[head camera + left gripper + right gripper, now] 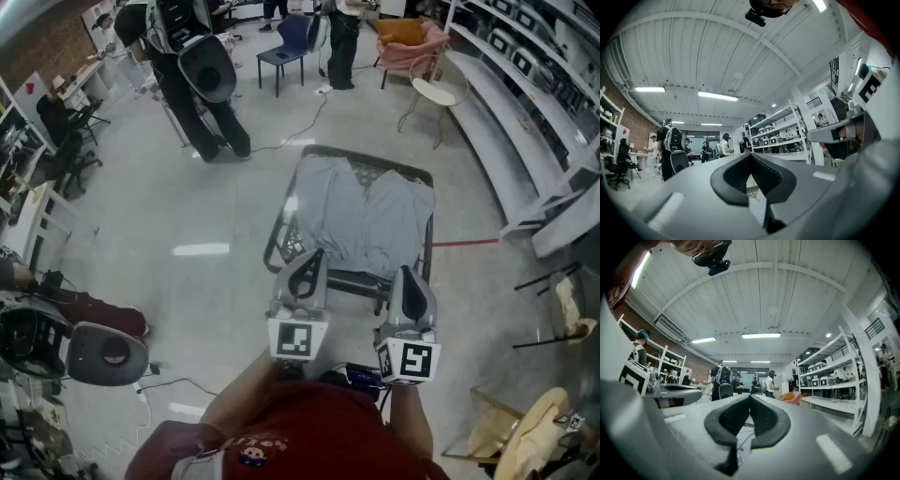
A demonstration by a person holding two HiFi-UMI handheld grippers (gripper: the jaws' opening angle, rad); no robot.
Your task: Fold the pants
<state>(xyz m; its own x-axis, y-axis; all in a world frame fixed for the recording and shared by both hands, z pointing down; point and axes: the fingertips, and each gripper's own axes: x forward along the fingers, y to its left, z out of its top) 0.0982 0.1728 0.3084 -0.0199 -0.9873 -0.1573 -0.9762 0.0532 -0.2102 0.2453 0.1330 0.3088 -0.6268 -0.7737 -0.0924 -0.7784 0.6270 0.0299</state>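
Left tool [312, 258]: I see its jaws pressed together with nothing between them. It is held about level, short of the desk's near edge.
Right tool [406, 274]: its jaws are likewise closed on nothing, and it sits beside the left one at much the same height.
Pants [361, 211]: light grey, lying spread across the top of the desk [277, 246], with the near edge draping a little over the front rail. Neither tool touches them.
Lay of the cloth: both legs look side by side and fairly flat. I cannot tell whether a fold has already been made.
Progress: I judge this as the very start, with no fold clearly in place.
Left to do: reach in, open the jaws, pinch an edge, bring the cloth over itself and flatten it.
Watch for: cloth catching on the desk's mesh side.
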